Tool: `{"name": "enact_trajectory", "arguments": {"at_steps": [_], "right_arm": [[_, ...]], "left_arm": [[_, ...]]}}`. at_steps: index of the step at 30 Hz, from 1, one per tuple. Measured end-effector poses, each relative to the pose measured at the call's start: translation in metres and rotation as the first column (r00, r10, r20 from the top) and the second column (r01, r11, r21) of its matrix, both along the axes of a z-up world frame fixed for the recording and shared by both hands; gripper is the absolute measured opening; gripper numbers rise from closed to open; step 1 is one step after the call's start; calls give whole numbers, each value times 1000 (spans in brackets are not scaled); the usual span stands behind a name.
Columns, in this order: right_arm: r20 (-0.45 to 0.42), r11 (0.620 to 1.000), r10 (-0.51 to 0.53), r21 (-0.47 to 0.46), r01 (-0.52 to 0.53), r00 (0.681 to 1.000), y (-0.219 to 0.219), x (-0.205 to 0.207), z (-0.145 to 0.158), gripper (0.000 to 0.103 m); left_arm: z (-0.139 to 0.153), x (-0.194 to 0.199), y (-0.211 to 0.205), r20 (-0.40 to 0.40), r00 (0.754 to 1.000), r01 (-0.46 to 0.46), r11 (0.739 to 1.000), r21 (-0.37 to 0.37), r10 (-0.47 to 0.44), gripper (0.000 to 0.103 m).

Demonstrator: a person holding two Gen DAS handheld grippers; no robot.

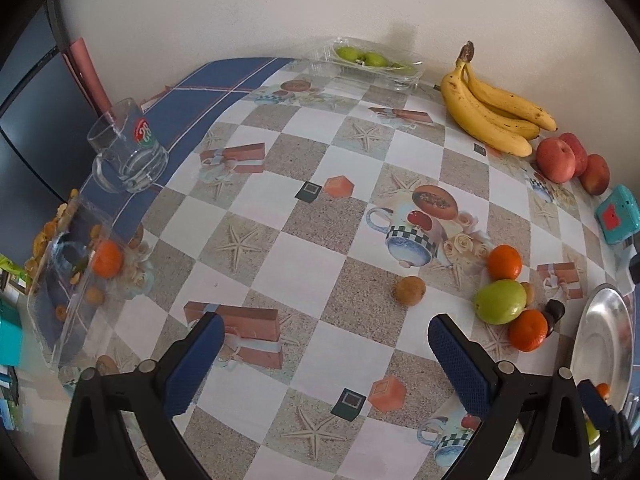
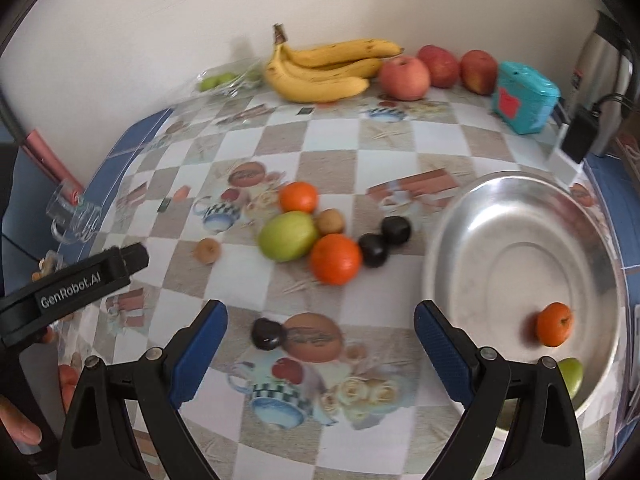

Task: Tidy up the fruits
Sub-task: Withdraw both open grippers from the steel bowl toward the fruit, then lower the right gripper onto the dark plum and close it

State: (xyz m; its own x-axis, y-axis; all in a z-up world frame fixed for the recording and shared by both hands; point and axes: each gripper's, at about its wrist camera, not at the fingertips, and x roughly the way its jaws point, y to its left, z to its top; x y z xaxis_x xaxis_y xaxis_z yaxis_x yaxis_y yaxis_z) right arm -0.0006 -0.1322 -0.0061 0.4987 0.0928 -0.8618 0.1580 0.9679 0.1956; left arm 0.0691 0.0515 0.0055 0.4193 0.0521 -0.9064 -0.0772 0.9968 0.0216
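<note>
A: Where do the two grippers stand?

B: In the right wrist view the right gripper [image 2: 320, 344] fills the bottom of the frame, its blue-padded fingers [image 2: 199, 354] spread wide with nothing between them. In the left wrist view the left gripper [image 1: 322, 364] is likewise spread and empty at the bottom of the frame

A: And what lies just beyond the right one?

B: A dark plum [image 2: 268, 334] sits on the patterned tablecloth [image 2: 380, 288] just above the left finger. At lower right, a metal bowl [image 2: 472, 216] holds a small orange [image 2: 554, 323], and a green fruit [image 2: 571, 376] shows at its near rim, partly hidden by the right finger

A: The loose fruit?

B: Centre of the frame: a green apple [image 2: 289, 236] touching an orange [image 2: 336, 258], a second orange [image 2: 298, 197] above it, a brown fruit [image 2: 331, 221] between them, and two dark plums [image 2: 384, 240] to the right. A lone brown fruit [image 2: 207, 250] lies left of the cluster

A: Farther back?

B: Along the wall at the top, a bunch of bananas [image 2: 324, 70], three red apples [image 2: 436, 68] and a teal box [image 2: 524, 96]. A clear tray [image 1: 374, 62] with green fruit shows at top centre of the left wrist view, and a glass mug [image 1: 128, 148] at upper left. At the left edge of that view another clear tray [image 1: 64, 280] holds an orange fruit [image 1: 106, 259]
</note>
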Motion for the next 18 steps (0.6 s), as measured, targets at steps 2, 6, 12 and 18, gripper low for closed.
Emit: {"name": "enact_trajectory", "arguments": {"at_steps": [2,6,12,18], "right_arm": [[-15,1000,14,-4,-14,1000,7,2,-4,95],[-50,999,39,-17,-40,998,17,5,-12,95],[-107,999,48,-9,-49,993,23,8,-29,95],[-139,999,45,-9,-47,989,25,12,-42,95]], "left_arm": [[-3,1,2,-14,1000,-6,1000,-7,6,103],[-14,2,6,-54,998,-37,999,-22,35,103],[-34,3,8,-121,991,-58,998,-23,55,103],[-52,3,6,-174,983,-66,998,-21,62,103]]}}
